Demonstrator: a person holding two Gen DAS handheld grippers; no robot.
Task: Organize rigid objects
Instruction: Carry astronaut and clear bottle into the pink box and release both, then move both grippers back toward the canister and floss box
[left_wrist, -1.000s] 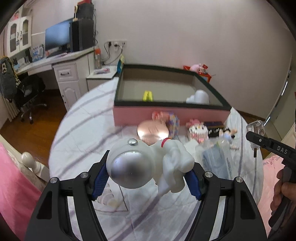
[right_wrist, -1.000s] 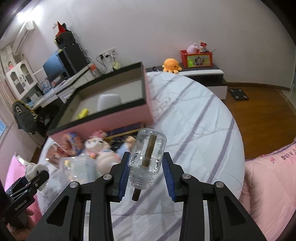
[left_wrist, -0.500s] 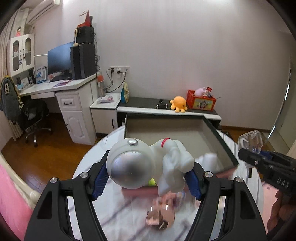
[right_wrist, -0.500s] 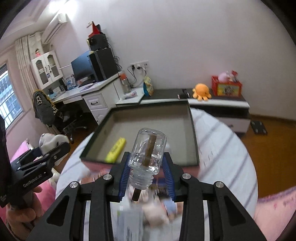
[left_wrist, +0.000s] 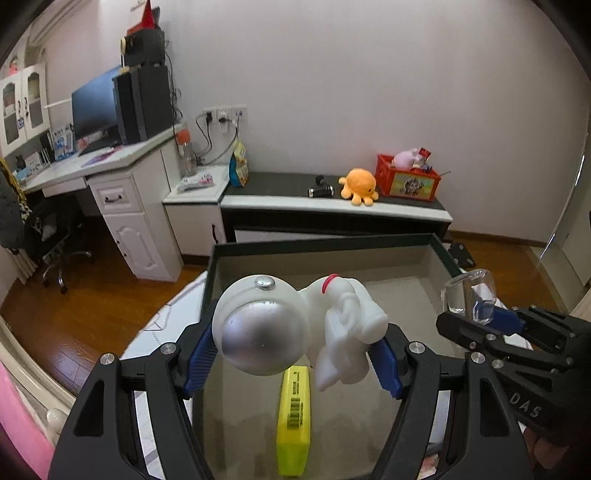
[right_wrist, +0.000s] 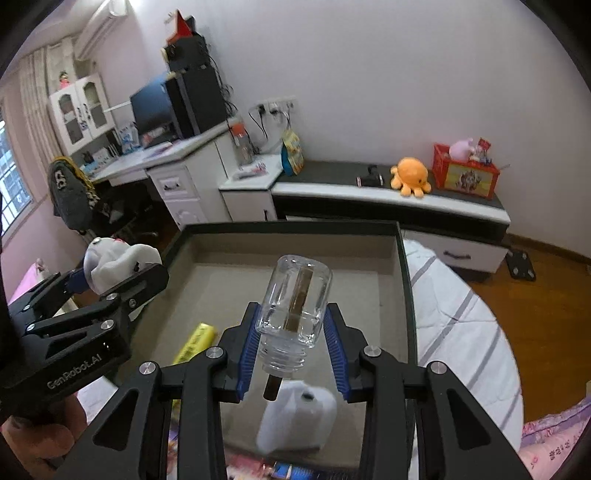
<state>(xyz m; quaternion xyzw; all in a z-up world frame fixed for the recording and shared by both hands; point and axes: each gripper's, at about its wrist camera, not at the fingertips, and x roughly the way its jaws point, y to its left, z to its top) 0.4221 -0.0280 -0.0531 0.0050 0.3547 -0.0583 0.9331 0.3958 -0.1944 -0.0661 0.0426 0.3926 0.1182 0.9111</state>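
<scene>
The left gripper is clamped at a middling width on a white astronaut figure, its blue pads pressing the silver-visored helmet on one side and the body on the other, so the figure hangs above the open box. The right gripper is squeezed tight on the threaded neck of a clear glass bottle that stands mouth down between its pads, with a brown stick inside poking out below. In the left wrist view the right gripper shows at 3 o'clock with the bottle at its tip, over the box's right wall; in the right wrist view the left gripper comes in at 9 o'clock, carrying the astronaut over the left wall. Under both lies the box, grey inside with a dark rim, resting on a bed with a white, grey-striped cover. A yellow marker-like bar lies on the box floor at 6 o'clock under the astronaut, and a white bottle-like thing, blurred, lies at 6 o'clock under the glass bottle. Beyond the box, at 12 o'clock, a low shelf carries an orange plush octopus and a red crate.
</scene>
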